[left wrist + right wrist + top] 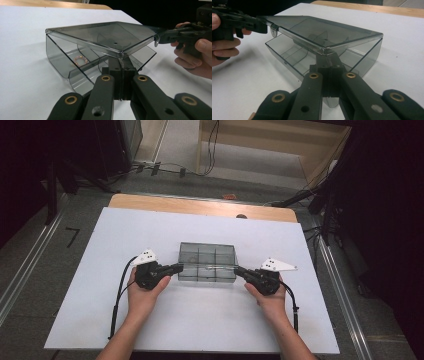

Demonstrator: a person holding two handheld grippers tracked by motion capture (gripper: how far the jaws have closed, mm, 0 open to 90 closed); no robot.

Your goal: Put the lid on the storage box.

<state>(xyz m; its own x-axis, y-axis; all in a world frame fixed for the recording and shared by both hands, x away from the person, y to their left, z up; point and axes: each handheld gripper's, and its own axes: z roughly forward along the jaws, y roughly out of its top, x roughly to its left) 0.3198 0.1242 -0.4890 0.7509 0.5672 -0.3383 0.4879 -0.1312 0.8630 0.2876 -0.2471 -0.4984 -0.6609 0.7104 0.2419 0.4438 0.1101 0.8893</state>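
You are working at the white-covered bench with a gripper in each hand, and a smoke-grey transparent compartment box is sitting near the middle of it, between your two hands. Its hinged lid is standing partly raised, tilted above the tray so the inner dividers are showing beneath it. Your left gripper is reaching in from the left end of the box, and its fingers are pressed together on the near corner edge of the lid, as the left gripper view is showing. Your right gripper is coming in from the opposite end, its fingers likewise clamped tight on the lid's corner there. A small ring of coppery beads is lying in one compartment. Cables are trailing back from both grippers along your forearms.
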